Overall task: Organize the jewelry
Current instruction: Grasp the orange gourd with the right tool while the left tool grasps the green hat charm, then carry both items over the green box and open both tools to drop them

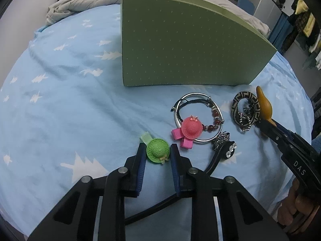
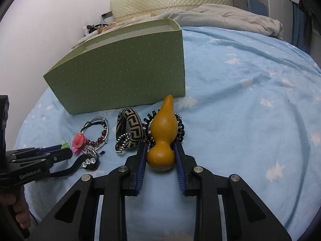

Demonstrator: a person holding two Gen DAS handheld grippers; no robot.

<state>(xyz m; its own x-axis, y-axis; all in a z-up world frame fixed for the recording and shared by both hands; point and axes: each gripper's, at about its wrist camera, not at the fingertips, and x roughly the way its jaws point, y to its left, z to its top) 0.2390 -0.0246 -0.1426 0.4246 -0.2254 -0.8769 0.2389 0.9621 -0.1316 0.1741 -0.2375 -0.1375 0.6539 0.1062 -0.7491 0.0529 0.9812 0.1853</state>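
Two tiny hat hair clips on the blue bed sheet (image 1: pixel 70 100): one green (image 1: pixel 157 150), one pink (image 1: pixel 191 129). One silver bangle (image 1: pixel 200 118), one bead bracelet (image 1: pixel 212 124), one patterned woven bangle (image 2: pixel 131 129), one yellow gourd (image 2: pixel 163 136), one green box (image 1: pixel 180 46) toward the bed's far edge. Both tongs angled downward. Left tongs (image 1: pixel 157 160) narrowed, flanking green hat clip; contact unclear. Right tongs (image 2: pixel 160 156) clamped on gourd's lower bulb.

blue tree-print bedsheet (image 1: pixel 70 100), white wall (image 2: pixel 50 20)

Two hat clips (image 1: pixel 157 150), one gourd (image 2: pixel 162 140), one box (image 1: pixel 180 46).
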